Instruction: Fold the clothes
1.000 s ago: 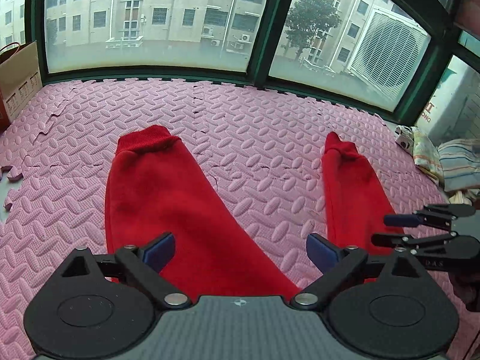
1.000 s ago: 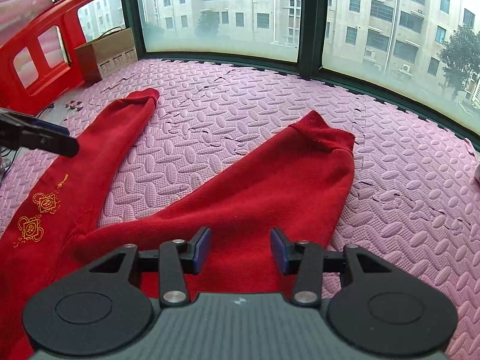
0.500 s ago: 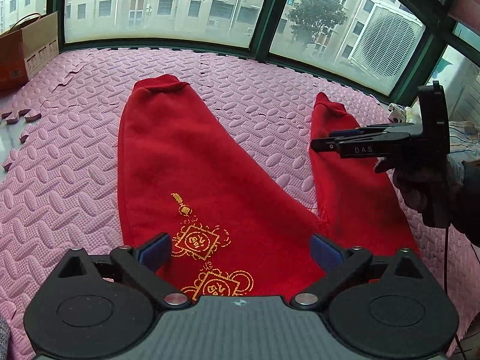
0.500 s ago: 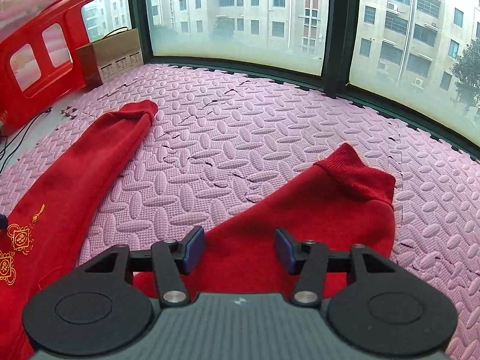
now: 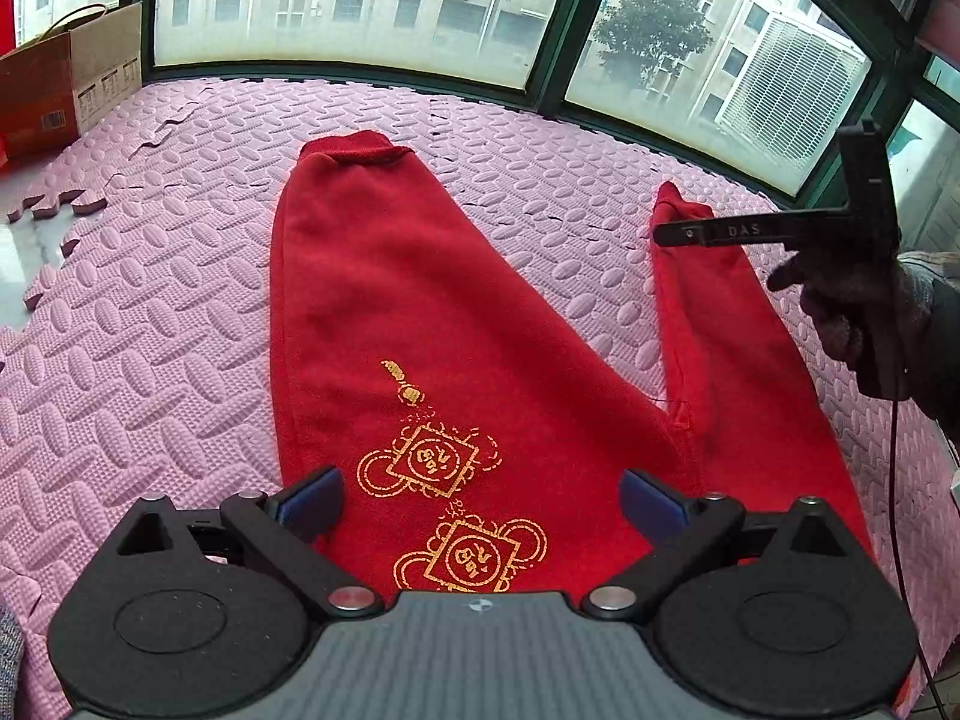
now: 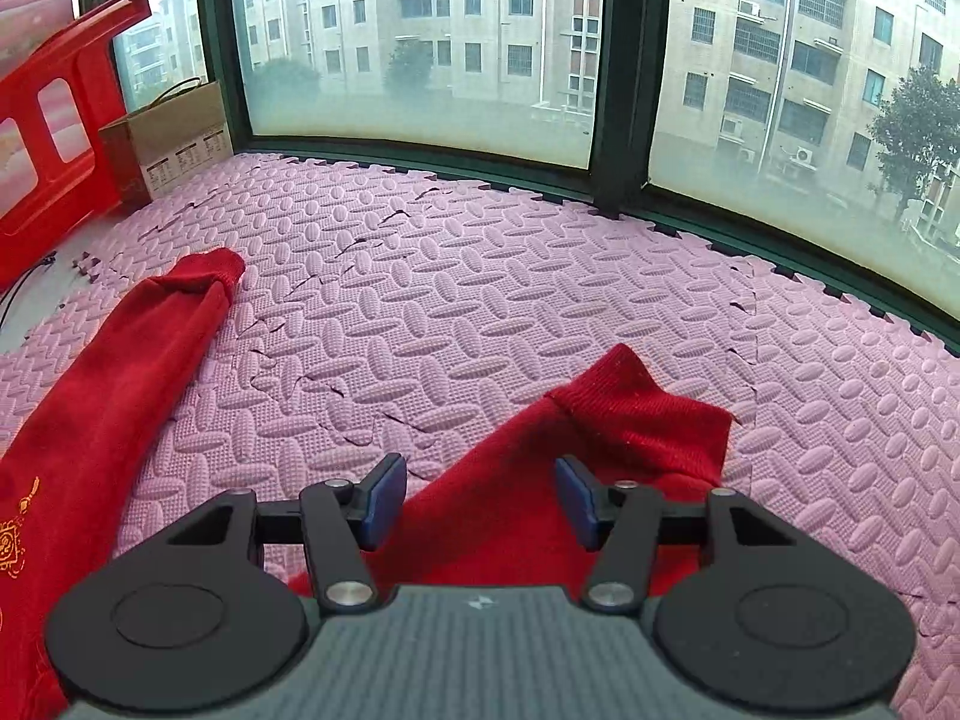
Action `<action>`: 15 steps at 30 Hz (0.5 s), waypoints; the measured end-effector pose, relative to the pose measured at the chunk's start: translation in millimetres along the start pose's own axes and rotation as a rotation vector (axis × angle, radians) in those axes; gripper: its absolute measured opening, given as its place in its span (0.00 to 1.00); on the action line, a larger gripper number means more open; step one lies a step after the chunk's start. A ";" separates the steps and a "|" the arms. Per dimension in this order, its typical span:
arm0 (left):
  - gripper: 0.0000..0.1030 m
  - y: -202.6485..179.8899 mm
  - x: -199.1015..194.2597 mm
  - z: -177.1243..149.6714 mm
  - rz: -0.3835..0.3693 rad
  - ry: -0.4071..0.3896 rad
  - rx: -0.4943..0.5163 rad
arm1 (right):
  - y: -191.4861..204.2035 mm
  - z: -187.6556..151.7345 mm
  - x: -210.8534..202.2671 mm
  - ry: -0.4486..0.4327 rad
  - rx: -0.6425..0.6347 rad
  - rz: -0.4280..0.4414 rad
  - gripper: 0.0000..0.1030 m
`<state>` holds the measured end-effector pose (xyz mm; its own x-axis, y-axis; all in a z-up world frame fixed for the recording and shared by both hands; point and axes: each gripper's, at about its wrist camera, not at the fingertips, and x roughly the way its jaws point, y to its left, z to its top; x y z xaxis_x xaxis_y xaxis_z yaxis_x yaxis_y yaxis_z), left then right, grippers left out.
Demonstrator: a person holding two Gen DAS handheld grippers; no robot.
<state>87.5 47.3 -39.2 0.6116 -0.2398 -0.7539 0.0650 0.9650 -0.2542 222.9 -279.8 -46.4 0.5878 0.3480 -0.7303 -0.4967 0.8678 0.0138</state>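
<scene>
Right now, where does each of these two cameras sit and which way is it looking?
Left wrist view: rides on the left gripper, looks along its open fingers over the red trousers spread on the pink foam mat toward the windows; the right gripper and gloved right hand show at right.
Right wrist view: rides on the right gripper, open above one trouser cuff, facing the windows.
Shared: both trouser legs, the mat, the cardboard box.

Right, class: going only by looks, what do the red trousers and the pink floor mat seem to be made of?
Red trousers: probably soft knitted fleece, matte and slightly fuzzy, with ribbed cuffs and gold stitched emblems.
Pink floor mat: likely foam tiles, matte, with embossed oval ridges and jigsaw edges.
</scene>
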 end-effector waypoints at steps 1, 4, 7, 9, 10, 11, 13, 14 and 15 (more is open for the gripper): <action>0.97 1.1 -0.4 0.3 -0.003 -0.002 -0.003 | -0.5 -5.6 -4.6 0.007 -0.001 -0.002 0.54; 0.97 2.8 -1.4 0.7 0.001 -0.010 -0.004 | 1.9 -25.5 -17.8 0.031 -0.008 -0.012 0.55; 0.97 3.8 -2.3 -0.1 0.023 -0.015 0.004 | 4.6 -43.9 -32.0 0.044 -0.010 -0.021 0.55; 0.97 6.8 -3.9 0.9 0.050 -0.020 -0.001 | 8.8 -52.0 -43.0 0.035 -0.016 -0.023 0.55; 0.97 9.6 -4.3 2.2 0.063 -0.025 -0.013 | 12.9 -55.6 -49.8 0.027 -0.022 -0.020 0.55; 0.97 12.3 -4.6 3.5 0.077 -0.030 -0.024 | 17.0 -59.1 -56.6 0.020 -0.027 -0.018 0.56; 0.97 16.3 -4.2 5.2 0.118 -0.044 -0.035 | 26.0 -65.7 -67.2 0.013 -0.037 -0.004 0.59; 0.97 18.0 -3.5 5.6 0.149 -0.042 -0.036 | 30.8 -68.9 -71.4 0.012 -0.040 0.006 0.59; 0.97 19.6 -2.8 5.8 0.179 -0.039 -0.035 | 35.5 -72.1 -75.7 0.011 -0.044 0.016 0.60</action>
<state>91.6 67.5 -38.6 0.6410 -0.0596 -0.7652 -0.0750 0.9874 -0.1397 114.8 -300.9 -39.9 0.5723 0.3578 -0.7379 -0.5340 0.8455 -0.0042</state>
